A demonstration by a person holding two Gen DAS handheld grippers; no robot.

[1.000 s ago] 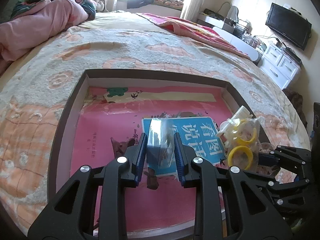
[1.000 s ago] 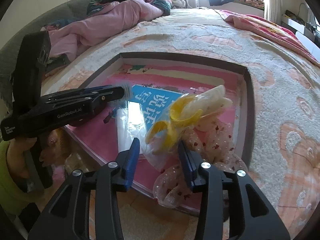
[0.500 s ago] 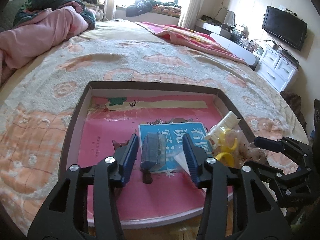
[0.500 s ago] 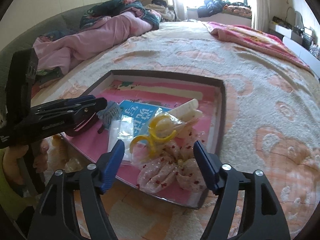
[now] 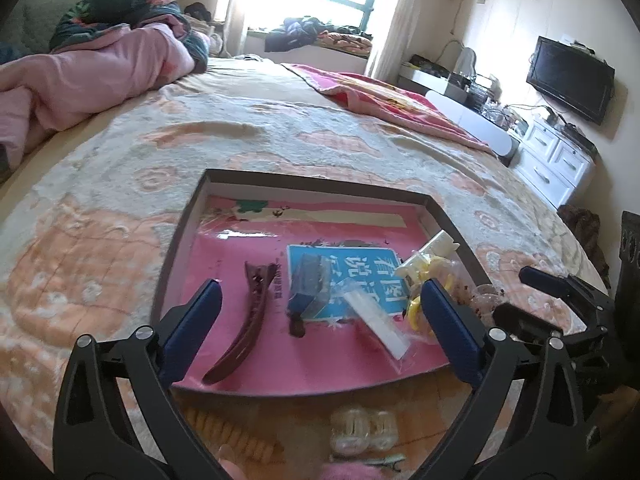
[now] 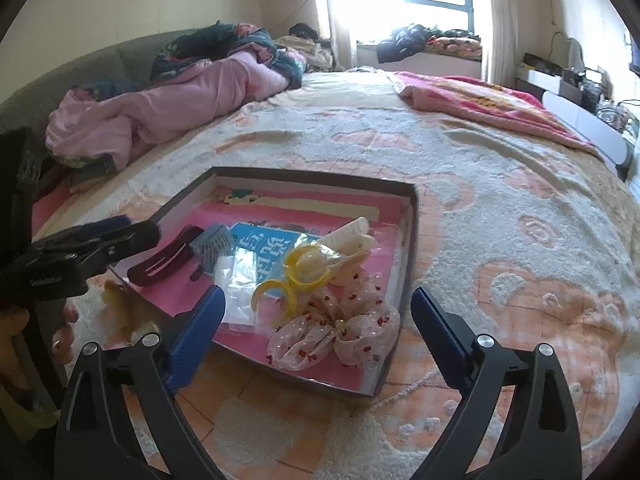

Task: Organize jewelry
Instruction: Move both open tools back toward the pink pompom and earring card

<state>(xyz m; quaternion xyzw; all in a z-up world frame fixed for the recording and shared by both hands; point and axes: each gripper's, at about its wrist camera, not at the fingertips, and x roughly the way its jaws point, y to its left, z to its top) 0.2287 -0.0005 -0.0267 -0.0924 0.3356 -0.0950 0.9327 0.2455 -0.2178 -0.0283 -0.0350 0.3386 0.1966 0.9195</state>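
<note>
Hair clips (image 5: 244, 320) and bagged jewelry (image 6: 298, 276) in tray (image 6: 408, 240); both tools (image 5: 320, 320) (image 6: 316, 320) just spread, empty.

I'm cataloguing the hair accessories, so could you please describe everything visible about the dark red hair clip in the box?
The dark red hair clip is a long, slim, gently curved clip of glossy plastic-looking material, with a forked mouth at its far end. It lies flat and loose on the pink book cover lining the shallow box, on the box's left side, just left of a grey-blue comb-like clip. Whether the two touch is unclear. No gripper touches it.
</note>
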